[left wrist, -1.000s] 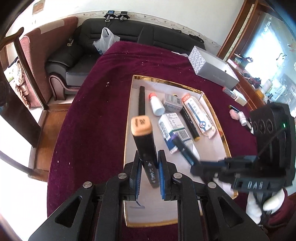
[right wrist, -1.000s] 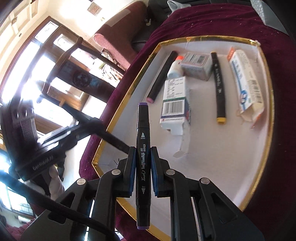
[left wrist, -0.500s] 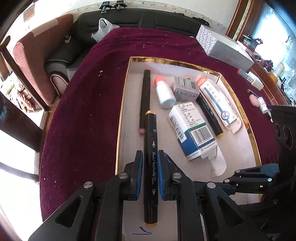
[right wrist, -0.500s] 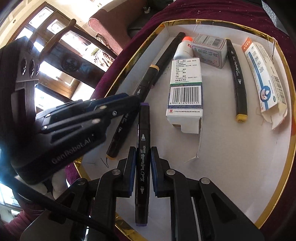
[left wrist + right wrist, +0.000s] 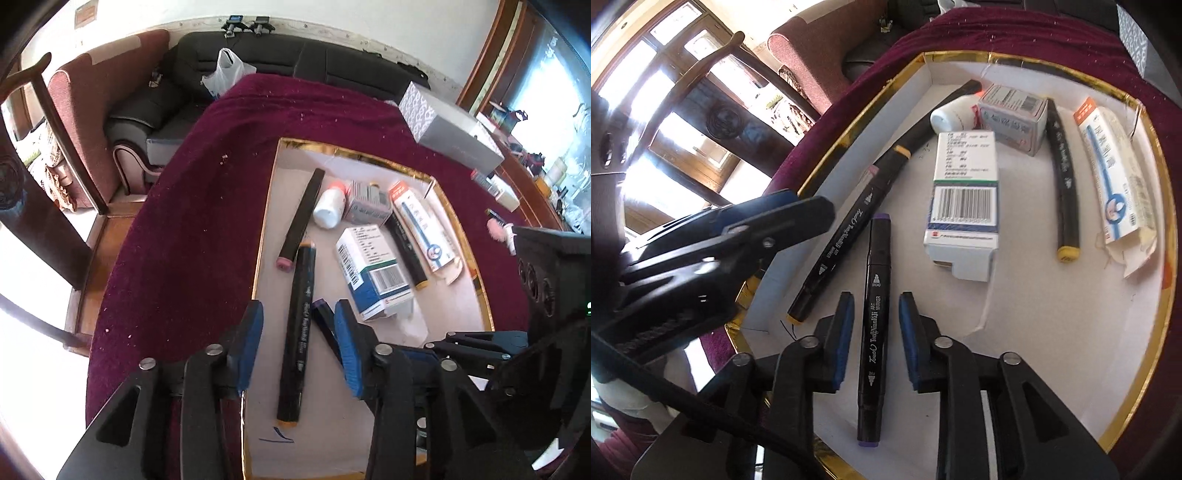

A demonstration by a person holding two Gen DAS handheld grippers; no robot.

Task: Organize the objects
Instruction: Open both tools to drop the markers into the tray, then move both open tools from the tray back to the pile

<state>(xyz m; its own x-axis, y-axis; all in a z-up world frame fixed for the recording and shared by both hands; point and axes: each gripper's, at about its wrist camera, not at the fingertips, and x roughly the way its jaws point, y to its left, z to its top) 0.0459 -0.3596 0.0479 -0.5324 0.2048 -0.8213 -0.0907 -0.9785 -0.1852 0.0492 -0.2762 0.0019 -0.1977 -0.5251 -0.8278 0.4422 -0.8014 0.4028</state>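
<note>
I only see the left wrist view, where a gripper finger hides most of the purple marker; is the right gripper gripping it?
Observer: No. The right gripper is open, its jaws have just been opening, and the purple marker lies between its pads untouched.
Operator: Thank you. Is it lying inside the tray?
Observer: Yes, flat on the tray floor, with its near end just inside the gold rim.
</note>
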